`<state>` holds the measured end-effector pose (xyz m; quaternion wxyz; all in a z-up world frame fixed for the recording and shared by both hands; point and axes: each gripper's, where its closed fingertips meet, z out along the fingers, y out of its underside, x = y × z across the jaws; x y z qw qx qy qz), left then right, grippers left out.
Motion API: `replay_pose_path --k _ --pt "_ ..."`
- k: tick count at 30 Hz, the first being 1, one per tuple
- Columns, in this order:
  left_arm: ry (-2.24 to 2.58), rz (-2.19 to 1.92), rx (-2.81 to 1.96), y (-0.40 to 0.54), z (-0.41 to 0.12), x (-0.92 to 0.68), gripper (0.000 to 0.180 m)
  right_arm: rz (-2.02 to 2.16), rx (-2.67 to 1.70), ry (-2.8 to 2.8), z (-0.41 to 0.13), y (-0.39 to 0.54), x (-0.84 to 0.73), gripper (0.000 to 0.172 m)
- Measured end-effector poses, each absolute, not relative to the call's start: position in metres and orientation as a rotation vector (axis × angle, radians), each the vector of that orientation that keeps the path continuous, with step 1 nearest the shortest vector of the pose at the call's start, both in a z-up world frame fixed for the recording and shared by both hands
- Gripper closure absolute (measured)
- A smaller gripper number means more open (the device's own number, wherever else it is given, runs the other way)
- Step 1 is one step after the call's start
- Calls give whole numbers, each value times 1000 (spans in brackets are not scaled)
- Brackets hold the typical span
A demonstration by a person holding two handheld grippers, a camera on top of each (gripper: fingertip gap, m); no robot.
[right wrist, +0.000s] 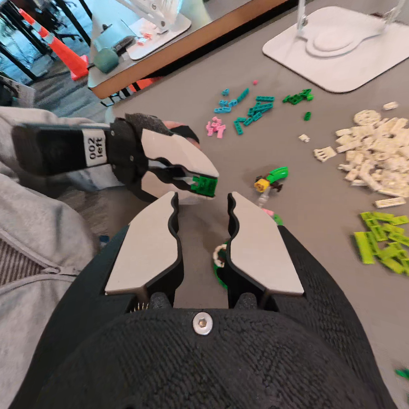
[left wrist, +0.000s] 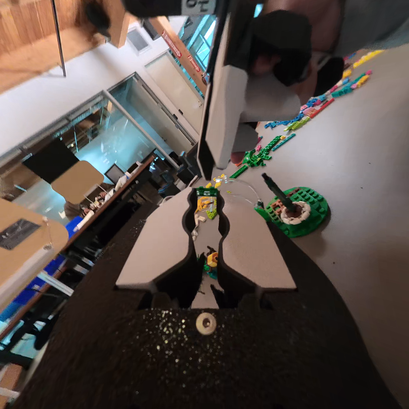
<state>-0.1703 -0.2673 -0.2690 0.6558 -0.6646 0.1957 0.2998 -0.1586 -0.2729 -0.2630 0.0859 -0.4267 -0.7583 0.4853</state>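
While left fingers point(right wrist: 205, 186) pinch a green brick point(right wrist: 204, 184), right fingers point(right wrist: 202, 195) spread, grey table point(right wrist: 287, 155).

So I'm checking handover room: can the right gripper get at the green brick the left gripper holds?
Probably yes. The right gripper is open and empty, and the green brick, pinched at the left gripper tips, sits just ahead of its gap with nothing between.

The bench point(right wrist: 309, 232) is plain grey. A dark green brick point(right wrist: 204, 184) sits between pale grey fingers point(right wrist: 188, 155) with black pads. Cream pieces point(right wrist: 376, 150) and lime pieces point(right wrist: 385, 241) lie near its right edge.
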Motion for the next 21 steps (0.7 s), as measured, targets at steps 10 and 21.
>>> replay_pose_path --k 10,21 --pt "498 644 -1407 -269 -257 -147 149 1608 -1130 -2224 -265 -286 -150 150" --pt "330 -27 -1515 -271 -261 -142 154 1091 -123 -1780 -245 -279 -137 150"
